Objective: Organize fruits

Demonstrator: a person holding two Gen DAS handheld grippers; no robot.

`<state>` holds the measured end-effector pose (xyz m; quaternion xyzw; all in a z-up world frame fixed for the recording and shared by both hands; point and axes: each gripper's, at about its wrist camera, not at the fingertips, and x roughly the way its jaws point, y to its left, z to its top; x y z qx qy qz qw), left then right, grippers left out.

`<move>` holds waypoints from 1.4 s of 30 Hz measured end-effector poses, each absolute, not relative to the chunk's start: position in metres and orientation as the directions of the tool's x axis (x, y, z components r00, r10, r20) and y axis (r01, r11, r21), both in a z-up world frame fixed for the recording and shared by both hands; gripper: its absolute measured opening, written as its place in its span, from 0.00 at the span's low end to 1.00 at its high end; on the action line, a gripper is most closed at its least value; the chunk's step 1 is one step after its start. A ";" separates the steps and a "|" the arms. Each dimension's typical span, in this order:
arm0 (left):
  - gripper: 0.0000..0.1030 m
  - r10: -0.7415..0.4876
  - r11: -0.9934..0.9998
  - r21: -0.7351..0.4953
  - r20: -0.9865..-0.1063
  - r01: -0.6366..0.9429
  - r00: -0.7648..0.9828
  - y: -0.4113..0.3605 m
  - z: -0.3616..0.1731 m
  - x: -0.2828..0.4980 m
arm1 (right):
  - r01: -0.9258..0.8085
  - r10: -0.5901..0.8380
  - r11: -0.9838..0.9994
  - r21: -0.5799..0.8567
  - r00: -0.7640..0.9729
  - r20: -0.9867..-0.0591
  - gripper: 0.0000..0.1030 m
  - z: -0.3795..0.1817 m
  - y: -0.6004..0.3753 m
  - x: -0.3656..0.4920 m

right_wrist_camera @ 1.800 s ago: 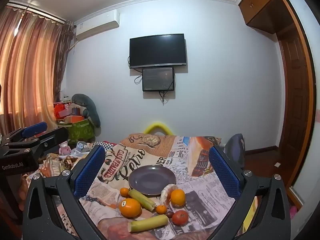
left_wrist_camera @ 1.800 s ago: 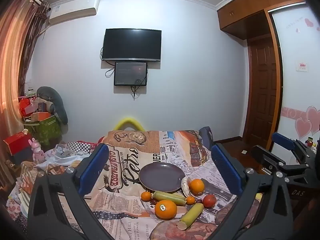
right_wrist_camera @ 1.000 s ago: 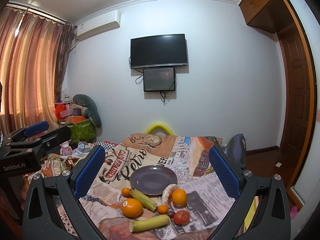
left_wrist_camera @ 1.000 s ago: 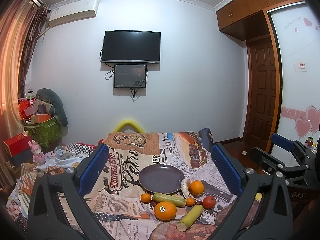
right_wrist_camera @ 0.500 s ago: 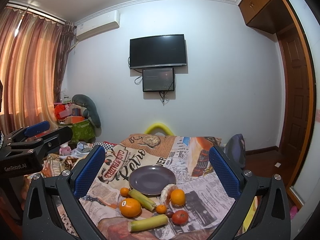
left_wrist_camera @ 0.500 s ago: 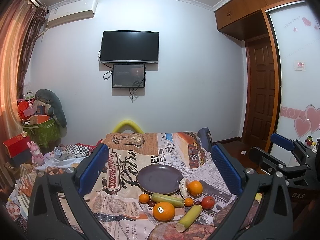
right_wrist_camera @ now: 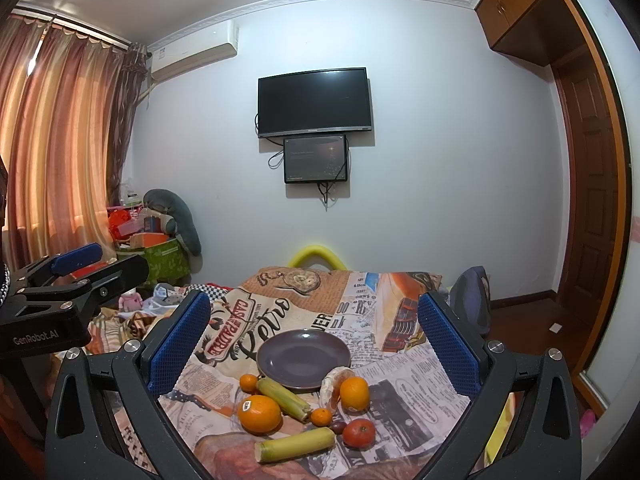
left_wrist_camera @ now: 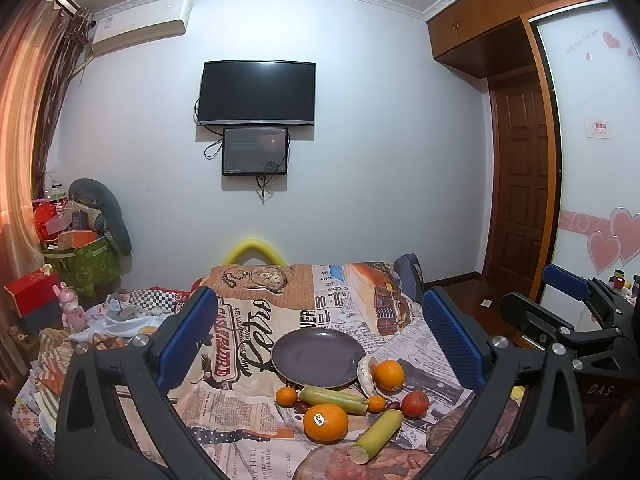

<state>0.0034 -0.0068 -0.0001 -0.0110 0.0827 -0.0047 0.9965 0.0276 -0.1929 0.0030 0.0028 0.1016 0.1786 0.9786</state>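
Observation:
A dark purple plate (left_wrist_camera: pixel 316 356) (right_wrist_camera: pixel 303 357) lies empty on the newspaper-print cloth. In front of it lie a big stickered orange (left_wrist_camera: pixel 325 421) (right_wrist_camera: pixel 259 414), a second orange (left_wrist_camera: pixel 389 375) (right_wrist_camera: pixel 354 394), small tangerines (left_wrist_camera: pixel 285 395) (right_wrist_camera: pixel 321 417), a red tomato (left_wrist_camera: pixel 415 403) (right_wrist_camera: pixel 359 433), two yellow-green cane pieces (left_wrist_camera: pixel 376 430) (right_wrist_camera: pixel 295 444) and a pale peeled fruit (right_wrist_camera: pixel 333 384). My left gripper (left_wrist_camera: pixel 320 340) and right gripper (right_wrist_camera: pixel 312 340) are open and empty, held above and back from the fruit.
The cloth-covered table (left_wrist_camera: pixel 248 312) has clutter at its left: a pink toy (left_wrist_camera: pixel 72 310), a red box (left_wrist_camera: pixel 30 294), a green bag (left_wrist_camera: pixel 86 266). A chair back (right_wrist_camera: pixel 474 292) stands at the right. The other gripper shows at each view's edge (left_wrist_camera: pixel 580 320) (right_wrist_camera: pixel 60 300).
Both grippers have drifted only slightly; the view of the fruit has barely shifted. Nothing on the table has moved.

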 end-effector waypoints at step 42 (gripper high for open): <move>1.00 0.045 0.999 -0.011 -0.272 -0.050 0.961 -0.009 -0.022 0.041 | -0.311 0.316 0.949 0.062 0.911 -0.266 1.00 -0.021 -0.199 0.050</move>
